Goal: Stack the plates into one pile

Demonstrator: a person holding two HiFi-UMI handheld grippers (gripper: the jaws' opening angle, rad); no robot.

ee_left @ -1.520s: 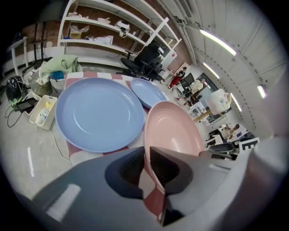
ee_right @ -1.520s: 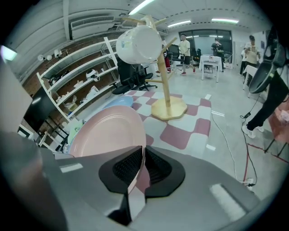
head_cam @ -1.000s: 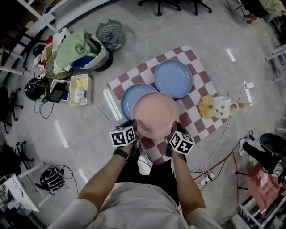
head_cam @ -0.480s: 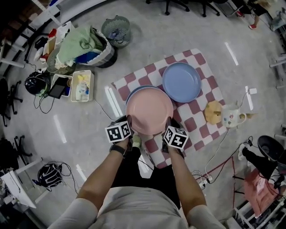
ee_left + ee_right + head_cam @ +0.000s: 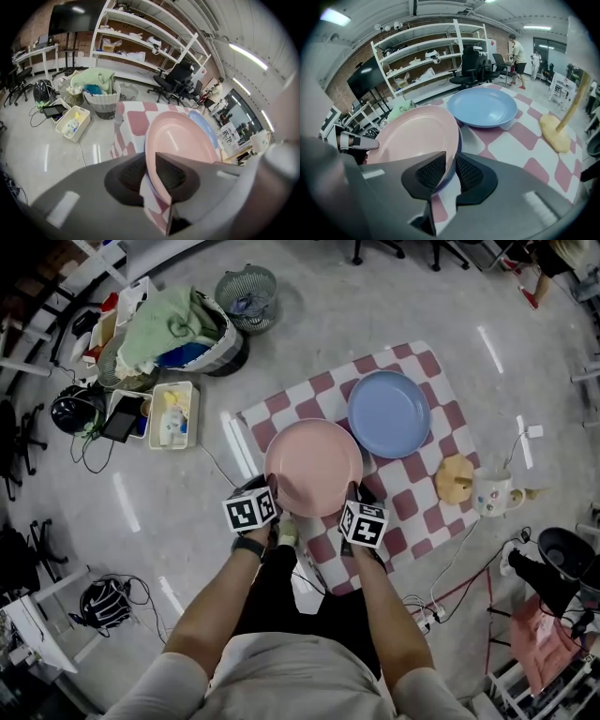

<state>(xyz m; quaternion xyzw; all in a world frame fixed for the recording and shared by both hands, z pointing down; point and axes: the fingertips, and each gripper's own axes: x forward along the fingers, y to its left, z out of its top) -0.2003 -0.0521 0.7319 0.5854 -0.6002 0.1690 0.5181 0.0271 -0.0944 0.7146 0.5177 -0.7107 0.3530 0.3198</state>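
A pink plate (image 5: 313, 468) is held level over the checked cloth (image 5: 422, 484) by its near rim. My left gripper (image 5: 274, 497) is shut on the rim's left side and my right gripper (image 5: 351, 494) on its right side. In the left gripper view the jaws of that gripper (image 5: 150, 171) pinch the pink plate (image 5: 180, 140). A blue rim (image 5: 148, 183) shows right under it, and whether the two touch I cannot tell. The right gripper (image 5: 451, 168) grips the pink plate (image 5: 412, 136) the same way. A second blue plate (image 5: 388, 413) lies apart, to the far right.
A spotted mug (image 5: 494, 491) and a yellow wooden piece (image 5: 457, 478) sit at the cloth's right edge. On the floor to the left are a laundry basket (image 5: 173, 334), a wire bin (image 5: 247, 292) and a white tub (image 5: 170, 415). Cables run near my feet.
Both grippers carried the pink plate left and away from me. It now fully covers the nearer blue plate, which showed beside it a second ago.
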